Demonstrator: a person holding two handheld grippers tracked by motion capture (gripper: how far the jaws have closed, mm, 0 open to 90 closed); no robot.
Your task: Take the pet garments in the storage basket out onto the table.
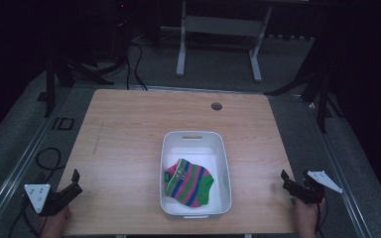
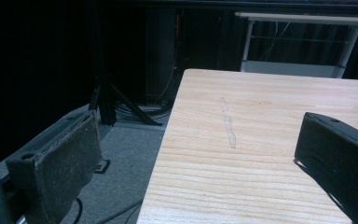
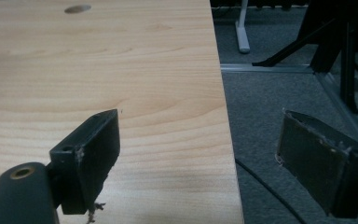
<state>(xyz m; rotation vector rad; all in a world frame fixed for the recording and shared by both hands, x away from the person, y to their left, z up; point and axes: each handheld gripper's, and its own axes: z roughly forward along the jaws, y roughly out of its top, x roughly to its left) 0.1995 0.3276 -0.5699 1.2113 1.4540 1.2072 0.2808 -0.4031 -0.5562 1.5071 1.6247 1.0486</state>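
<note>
A striped sock (image 1: 189,182) lies inside a white bin (image 1: 220,148) near the wooden table's (image 1: 124,148) front edge, seen from the high view. The left gripper (image 1: 72,184) sits well left of the bin, the right gripper (image 1: 288,181) well right. Each gripper view shows its jaws spread wide, empty, straddling a table edge above grey floor (image 3: 279,107).

The counter (image 1: 129,148) is pale, matt wood grain. A glossy white plastic bin (image 1: 223,163) holds a striped knit cloth sock (image 1: 188,182); grey carpeted floor (image 3: 270,112).
</note>
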